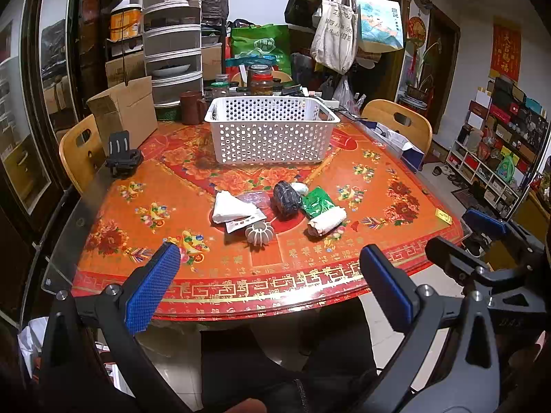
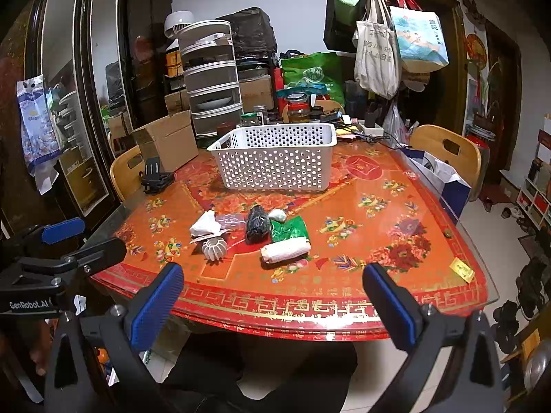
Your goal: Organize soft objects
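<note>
A white perforated basket (image 1: 272, 130) (image 2: 275, 161) stands at the middle back of the red table. In front of it lie a white folded cloth (image 1: 231, 206) (image 2: 205, 225), a ribbed white ball (image 1: 259, 233) (image 2: 214, 247), a dark bundle (image 1: 286, 200) (image 2: 258, 224), a small pale lump (image 1: 299, 188) (image 2: 277, 215), a green packet (image 1: 316, 203) (image 2: 288, 229) and a rolled white towel (image 1: 327, 222) (image 2: 285, 250). My left gripper (image 1: 270, 277) is open and empty at the table's near edge. My right gripper (image 2: 273, 296) is open and empty beside it, to the right.
A cardboard box (image 1: 125, 110) and a black clamp (image 1: 122, 160) sit at the table's left back. Jars (image 1: 261, 81) and a tiered rack (image 1: 174, 41) stand behind the basket. Wooden chairs (image 1: 399, 124) flank the table. A yellow card (image 2: 462, 268) lies near the right edge.
</note>
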A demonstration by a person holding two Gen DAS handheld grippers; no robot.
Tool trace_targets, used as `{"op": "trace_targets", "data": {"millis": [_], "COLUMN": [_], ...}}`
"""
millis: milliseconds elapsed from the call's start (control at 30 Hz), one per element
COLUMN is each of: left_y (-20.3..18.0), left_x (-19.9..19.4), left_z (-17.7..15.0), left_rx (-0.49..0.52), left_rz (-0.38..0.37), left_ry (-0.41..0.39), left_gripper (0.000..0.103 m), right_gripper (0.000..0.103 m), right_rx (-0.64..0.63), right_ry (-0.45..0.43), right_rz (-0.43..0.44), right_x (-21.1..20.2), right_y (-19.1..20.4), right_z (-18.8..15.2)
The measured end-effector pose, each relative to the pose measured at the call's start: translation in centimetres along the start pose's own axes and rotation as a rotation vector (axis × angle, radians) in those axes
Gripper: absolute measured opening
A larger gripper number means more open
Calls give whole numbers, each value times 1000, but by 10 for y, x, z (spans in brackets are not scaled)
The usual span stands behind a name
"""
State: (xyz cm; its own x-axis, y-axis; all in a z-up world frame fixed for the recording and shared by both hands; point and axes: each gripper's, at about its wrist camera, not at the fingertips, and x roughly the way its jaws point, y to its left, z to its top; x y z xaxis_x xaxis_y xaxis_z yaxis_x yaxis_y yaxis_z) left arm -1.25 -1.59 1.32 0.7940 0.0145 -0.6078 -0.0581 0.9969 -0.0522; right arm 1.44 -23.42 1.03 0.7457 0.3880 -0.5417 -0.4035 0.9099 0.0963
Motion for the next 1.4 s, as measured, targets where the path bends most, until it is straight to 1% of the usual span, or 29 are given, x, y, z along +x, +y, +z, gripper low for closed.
{"op": "trace_targets", "data": {"millis": [1400], "left_y": [0], "left_x": [0], "left_z": [2], "left_rx": [-10], "left_rz": [-5], "left_ry": [2], "left_gripper": [103], "right_gripper": [103], "right_rx": [-3], "right_ry": [-3], "right_rz": [0], "right_x": [3], "right_y": [-1], "right_z": [1]}}
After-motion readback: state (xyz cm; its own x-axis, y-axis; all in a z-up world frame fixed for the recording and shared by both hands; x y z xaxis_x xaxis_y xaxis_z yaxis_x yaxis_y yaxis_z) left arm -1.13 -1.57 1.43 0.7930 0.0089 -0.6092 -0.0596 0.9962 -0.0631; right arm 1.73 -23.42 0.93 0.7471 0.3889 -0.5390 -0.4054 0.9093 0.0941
